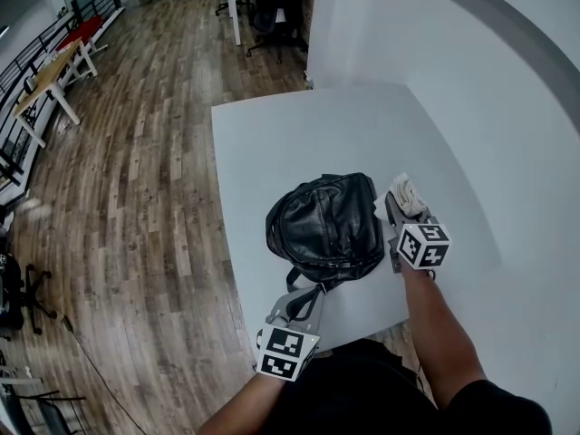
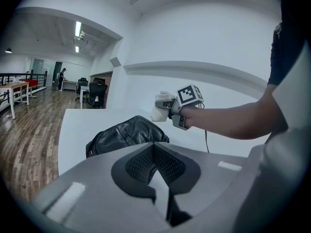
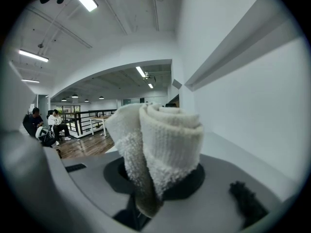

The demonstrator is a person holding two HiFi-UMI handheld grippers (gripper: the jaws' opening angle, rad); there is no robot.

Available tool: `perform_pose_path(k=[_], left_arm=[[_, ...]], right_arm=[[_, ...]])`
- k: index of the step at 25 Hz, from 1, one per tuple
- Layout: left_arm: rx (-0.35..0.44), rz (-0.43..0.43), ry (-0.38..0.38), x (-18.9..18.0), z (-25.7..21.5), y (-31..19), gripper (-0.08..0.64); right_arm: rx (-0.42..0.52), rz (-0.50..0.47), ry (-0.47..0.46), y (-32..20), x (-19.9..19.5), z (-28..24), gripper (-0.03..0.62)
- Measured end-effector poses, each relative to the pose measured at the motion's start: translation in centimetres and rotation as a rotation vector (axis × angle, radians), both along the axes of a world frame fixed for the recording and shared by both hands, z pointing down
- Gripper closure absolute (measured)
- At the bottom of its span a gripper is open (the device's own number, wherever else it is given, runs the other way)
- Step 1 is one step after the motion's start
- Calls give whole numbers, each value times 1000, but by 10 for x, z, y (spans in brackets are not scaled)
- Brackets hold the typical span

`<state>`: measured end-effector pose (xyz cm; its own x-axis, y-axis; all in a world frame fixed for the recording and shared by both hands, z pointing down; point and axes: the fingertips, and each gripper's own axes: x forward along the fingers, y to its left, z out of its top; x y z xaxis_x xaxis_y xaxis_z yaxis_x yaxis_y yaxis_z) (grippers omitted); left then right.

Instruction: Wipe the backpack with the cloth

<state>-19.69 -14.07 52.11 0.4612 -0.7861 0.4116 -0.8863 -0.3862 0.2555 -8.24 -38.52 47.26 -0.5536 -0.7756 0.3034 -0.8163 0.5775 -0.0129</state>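
A: Where is the backpack (image 1: 326,225) sitting?

B: On the near half of the white table (image 1: 272,134), close to its near edge, lying slumped on its side. A strap trails from it toward that edge.

A: How do you think it will handle?

B: It looks like black leather or something similar, glossy and creased. I'd judge it soft and saggy, not stiff, and smooth enough to slide on the tabletop when rubbed. It probably needs steadying while it is wiped.

A: And the cloth (image 3: 160,144)?

B: It's a white terry roll, light and limp. The right gripper (image 3: 158,188) has its jaws clamped on the lower part, and the loose end stands up past the tips. It is just beside the bag's right side, and I can't tell whether it is touching.

A: What about the other one?

B: The left gripper (image 2: 154,152) has its jaws closed together with nothing between them. It's at the near edge, just beside the strap.

A: Where would you hold the bag?

B: The strap or the top handle area seems the best grip, since the flat leather panels would likely slip out of the pads. Pressing down on the bulging body might also pin it.
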Motion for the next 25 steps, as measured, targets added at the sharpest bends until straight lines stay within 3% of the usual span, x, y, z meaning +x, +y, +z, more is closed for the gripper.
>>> perform_pose_path(k=[6,12,21,25], left_arm=[[1,-4,-2,0,-2,5,554],[-15,-26,1,-9,2,9,554],[-43,-114,16,-34,5,20,554],[-62,-164,19,-51,14,27,554]], right_arm=[[18,-34,-13,14,-9,-14,506],[-11,-146,-54,45,-49,-9,506],[-228,-338,-105,93,-136,51,506],[-282,-391,-105,102,-170,73,506]])
